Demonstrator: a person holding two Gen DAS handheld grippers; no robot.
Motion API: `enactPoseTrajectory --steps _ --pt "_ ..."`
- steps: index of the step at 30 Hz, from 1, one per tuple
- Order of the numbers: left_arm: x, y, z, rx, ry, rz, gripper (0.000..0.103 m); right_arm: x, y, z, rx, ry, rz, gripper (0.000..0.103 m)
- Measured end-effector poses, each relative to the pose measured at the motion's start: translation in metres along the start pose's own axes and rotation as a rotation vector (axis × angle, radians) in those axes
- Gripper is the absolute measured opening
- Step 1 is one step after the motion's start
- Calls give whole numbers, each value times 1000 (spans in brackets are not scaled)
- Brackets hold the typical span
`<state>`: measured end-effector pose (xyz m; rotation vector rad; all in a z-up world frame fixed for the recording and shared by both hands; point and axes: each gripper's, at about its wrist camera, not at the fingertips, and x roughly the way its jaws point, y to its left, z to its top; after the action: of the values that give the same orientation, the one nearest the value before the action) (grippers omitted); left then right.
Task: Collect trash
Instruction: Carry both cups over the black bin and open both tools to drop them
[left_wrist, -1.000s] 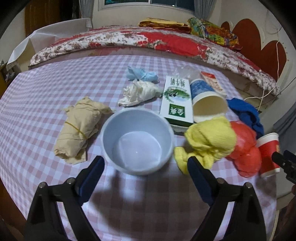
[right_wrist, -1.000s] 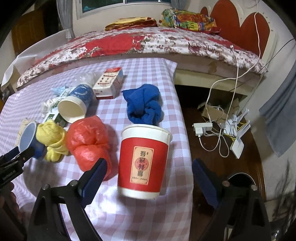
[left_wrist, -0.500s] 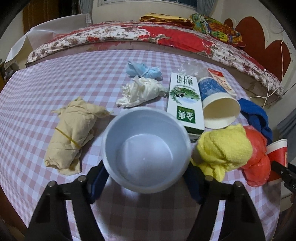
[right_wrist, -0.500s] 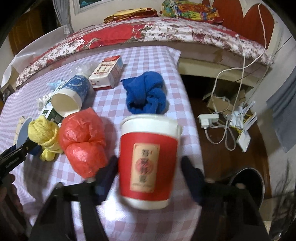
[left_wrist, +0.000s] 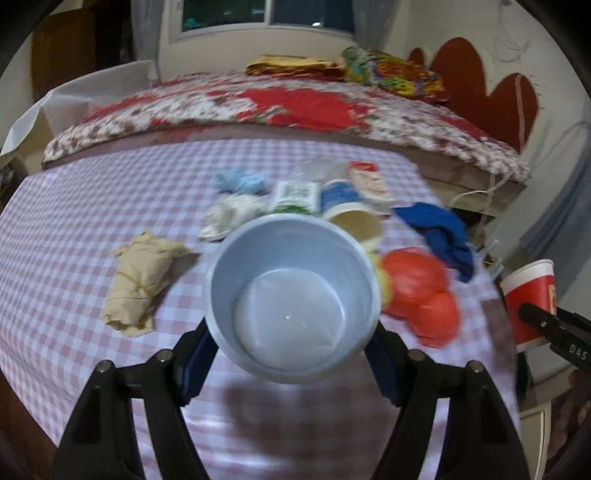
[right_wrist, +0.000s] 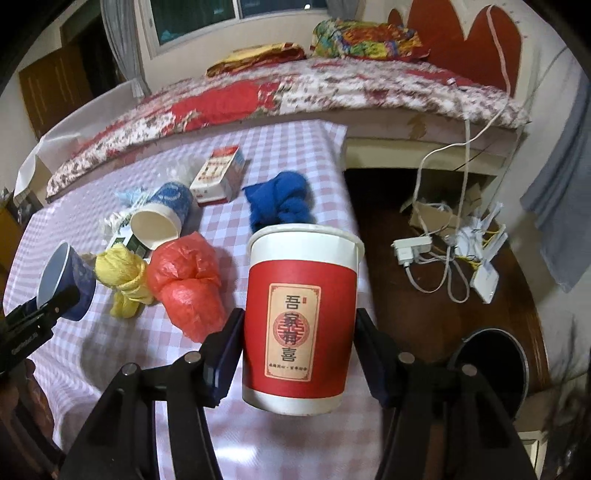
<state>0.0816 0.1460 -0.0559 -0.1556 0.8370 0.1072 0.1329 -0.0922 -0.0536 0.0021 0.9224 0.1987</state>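
My left gripper (left_wrist: 291, 332) is shut on a pale blue paper cup (left_wrist: 291, 295), held open-end toward the camera above the checked tablecloth (left_wrist: 74, 221). My right gripper (right_wrist: 299, 347) grips an upright red paper cup (right_wrist: 301, 295), lifted off the cloth near the table's right edge. Its jaws are still closing, with both pads on the cup's sides. Loose trash lies on the table: a brown paper bundle (left_wrist: 142, 277), a white wad (left_wrist: 232, 216), a green carton (left_wrist: 295, 195), a tipped blue-and-white cup (right_wrist: 159, 218), a red plastic bag (right_wrist: 184, 284) and a yellow bag (right_wrist: 123, 277).
A dark round bin (right_wrist: 491, 365) stands on the floor right of the table. Cables and a power strip (right_wrist: 413, 247) lie on the floor beyond it. A blue cloth (right_wrist: 284, 199) and a red-white box (right_wrist: 218, 181) sit farther back. A bed runs behind the table.
Both grippers went from open around their cups to shut on them. Each cup has risen off the tablecloth, and both views have tilted up toward the bed.
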Motion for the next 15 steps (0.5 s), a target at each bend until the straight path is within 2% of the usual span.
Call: enactPoseTrajectory --steps 5,15 --pt "-14 -46 -1 73 -18 -71 74 -36 -43 -10 52 -50 -39 60" --pt "-26 -174 -11 277 -11 -241 74 -94 -149 -38 165 -128 -163 60"
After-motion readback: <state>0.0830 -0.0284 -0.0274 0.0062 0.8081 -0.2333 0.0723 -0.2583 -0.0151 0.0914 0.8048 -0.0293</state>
